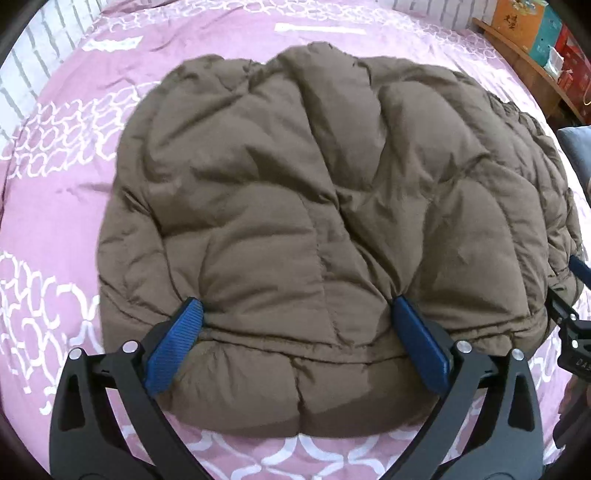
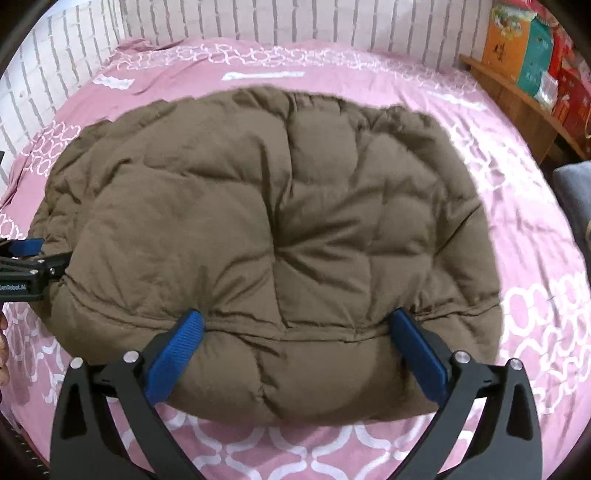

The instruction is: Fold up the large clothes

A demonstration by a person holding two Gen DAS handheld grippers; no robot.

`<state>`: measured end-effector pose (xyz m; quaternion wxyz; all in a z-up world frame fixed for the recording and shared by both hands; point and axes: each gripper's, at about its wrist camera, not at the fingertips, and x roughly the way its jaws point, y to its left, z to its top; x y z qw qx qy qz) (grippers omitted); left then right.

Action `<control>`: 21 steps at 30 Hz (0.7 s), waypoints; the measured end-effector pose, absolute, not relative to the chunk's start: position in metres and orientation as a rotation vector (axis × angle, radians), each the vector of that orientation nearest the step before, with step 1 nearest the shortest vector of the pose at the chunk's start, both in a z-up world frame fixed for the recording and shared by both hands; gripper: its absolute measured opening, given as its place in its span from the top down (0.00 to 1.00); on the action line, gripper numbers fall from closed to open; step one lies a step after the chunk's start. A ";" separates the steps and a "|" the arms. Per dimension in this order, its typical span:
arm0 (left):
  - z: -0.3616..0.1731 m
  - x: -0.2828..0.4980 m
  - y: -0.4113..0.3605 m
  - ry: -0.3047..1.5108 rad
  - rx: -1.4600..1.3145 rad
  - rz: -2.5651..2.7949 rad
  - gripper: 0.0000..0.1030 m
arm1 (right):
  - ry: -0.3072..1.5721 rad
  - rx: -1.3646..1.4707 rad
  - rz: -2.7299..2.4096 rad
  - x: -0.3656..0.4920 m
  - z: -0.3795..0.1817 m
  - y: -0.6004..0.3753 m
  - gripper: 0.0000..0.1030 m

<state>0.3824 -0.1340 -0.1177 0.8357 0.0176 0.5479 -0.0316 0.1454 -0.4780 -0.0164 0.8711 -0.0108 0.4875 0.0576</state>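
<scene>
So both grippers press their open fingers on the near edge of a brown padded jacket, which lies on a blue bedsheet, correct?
Not quite: the bedsheet is pink with a white pattern, as both wrist views show. The rest holds: left gripper and right gripper are open at the brown padded jacket's near edge.

Pink patterned bedsheet [image 2: 517, 206], white brick wall [image 2: 258, 26] (boxes [image 2: 517, 44] on wooden shelf [image 2: 524, 107]).

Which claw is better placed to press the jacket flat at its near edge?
Neither stands out: the left claw and right claw both straddle the jacket at its near edge, open, side by side.
</scene>
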 end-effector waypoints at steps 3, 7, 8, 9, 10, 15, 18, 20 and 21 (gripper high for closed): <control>-0.127 0.384 -0.147 1.163 0.081 -0.057 0.03 | 1.040 -0.024 0.122 0.148 -0.027 -0.479 0.01; -0.138 0.388 -0.156 1.163 0.096 -0.053 0.03 | 1.053 -0.035 0.125 0.157 -0.041 -0.479 0.01; -0.139 0.389 -0.152 1.164 0.097 -0.056 0.03 | 1.055 -0.035 0.126 0.158 -0.045 -0.479 0.01; -0.141 0.391 -0.153 1.163 0.099 -0.056 0.03 | 1.055 -0.038 0.126 0.160 -0.047 -0.479 0.01; -0.142 0.393 -0.155 1.160 0.101 -0.056 0.03 | 1.055 -0.041 0.124 0.160 -0.049 -0.479 0.01; -0.145 0.399 -0.156 1.135 0.129 -0.049 0.03 | 1.051 -0.056 0.115 0.165 -0.053 -0.478 0.01; -0.142 0.398 -0.158 1.128 0.132 -0.045 0.03 | 1.050 -0.052 0.122 0.165 -0.051 -0.478 0.01; -0.131 0.385 -0.152 1.132 0.130 -0.045 0.03 | 1.048 -0.053 0.125 0.164 -0.047 -0.479 0.01; -0.129 0.385 -0.156 1.142 0.122 -0.047 0.03 | 1.055 -0.053 0.126 0.163 -0.043 -0.479 0.01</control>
